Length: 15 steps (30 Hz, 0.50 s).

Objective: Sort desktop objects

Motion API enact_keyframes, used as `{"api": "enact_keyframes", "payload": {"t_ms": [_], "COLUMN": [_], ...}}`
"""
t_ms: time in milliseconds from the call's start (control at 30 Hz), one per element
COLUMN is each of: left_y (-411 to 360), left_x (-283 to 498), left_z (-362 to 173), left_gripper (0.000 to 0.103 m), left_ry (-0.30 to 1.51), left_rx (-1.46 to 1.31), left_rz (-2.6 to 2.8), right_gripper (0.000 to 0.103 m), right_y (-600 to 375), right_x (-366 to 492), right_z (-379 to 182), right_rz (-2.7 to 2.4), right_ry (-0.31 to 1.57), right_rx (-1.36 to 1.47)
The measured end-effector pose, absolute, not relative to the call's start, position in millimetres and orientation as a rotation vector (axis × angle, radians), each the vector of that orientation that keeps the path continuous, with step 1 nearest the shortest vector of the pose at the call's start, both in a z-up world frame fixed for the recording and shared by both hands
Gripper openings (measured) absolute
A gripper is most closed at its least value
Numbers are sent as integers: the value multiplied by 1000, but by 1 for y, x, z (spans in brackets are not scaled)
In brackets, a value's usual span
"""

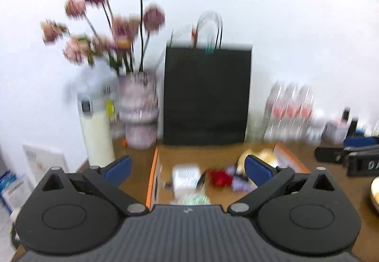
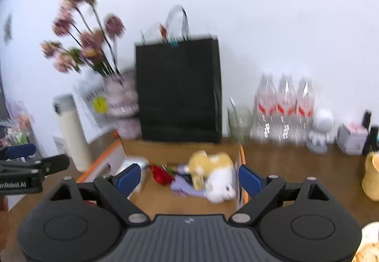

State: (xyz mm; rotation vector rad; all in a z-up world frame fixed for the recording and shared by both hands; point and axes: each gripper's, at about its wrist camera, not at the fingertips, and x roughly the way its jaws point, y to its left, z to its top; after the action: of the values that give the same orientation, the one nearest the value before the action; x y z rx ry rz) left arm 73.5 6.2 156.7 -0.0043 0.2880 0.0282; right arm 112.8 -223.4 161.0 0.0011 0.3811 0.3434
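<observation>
An open cardboard box (image 1: 151,176) with orange edges lies on the wooden desk just ahead of both grippers. Inside it lie a small white carton (image 1: 186,178), a red flower (image 1: 219,176), a purple item (image 2: 182,187) and a yellow-and-white plush toy (image 2: 213,167). My left gripper (image 1: 188,168) hangs above the box's near side, open, with nothing between its blue pads. My right gripper (image 2: 189,178) is also open and empty over the box (image 2: 241,157), with the plush toy just beyond its right finger. The left gripper (image 2: 35,167) shows at the left edge of the right wrist view.
Against the white wall stand a cream bottle (image 1: 97,136), a vase of pink flowers (image 1: 139,108), a black paper bag (image 1: 206,96) and three water bottles (image 1: 289,112). A white figurine (image 2: 319,129) and a yellow mug (image 2: 372,176) stand to the right.
</observation>
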Motion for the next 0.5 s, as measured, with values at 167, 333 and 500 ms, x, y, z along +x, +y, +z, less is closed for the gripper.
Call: {"api": "enact_keyframes", "payload": {"t_ms": [167,333,500], "left_y": [-4,-1,-5], "left_x": [53,36,1], "left_z": [150,151,130], "left_gripper": [103,103,103], "left_ry": [208,209,311], "left_rx": [52,18,46], "left_rz": [52,57,58], "right_gripper": [92,93,93], "right_y": [-220,-222,-226], "right_x": [91,76,44], "right_z": [162,150,115], "right_rz": [362,356,364], "right_ry": [282,311,419], "right_rx": [-13,6,30]}}
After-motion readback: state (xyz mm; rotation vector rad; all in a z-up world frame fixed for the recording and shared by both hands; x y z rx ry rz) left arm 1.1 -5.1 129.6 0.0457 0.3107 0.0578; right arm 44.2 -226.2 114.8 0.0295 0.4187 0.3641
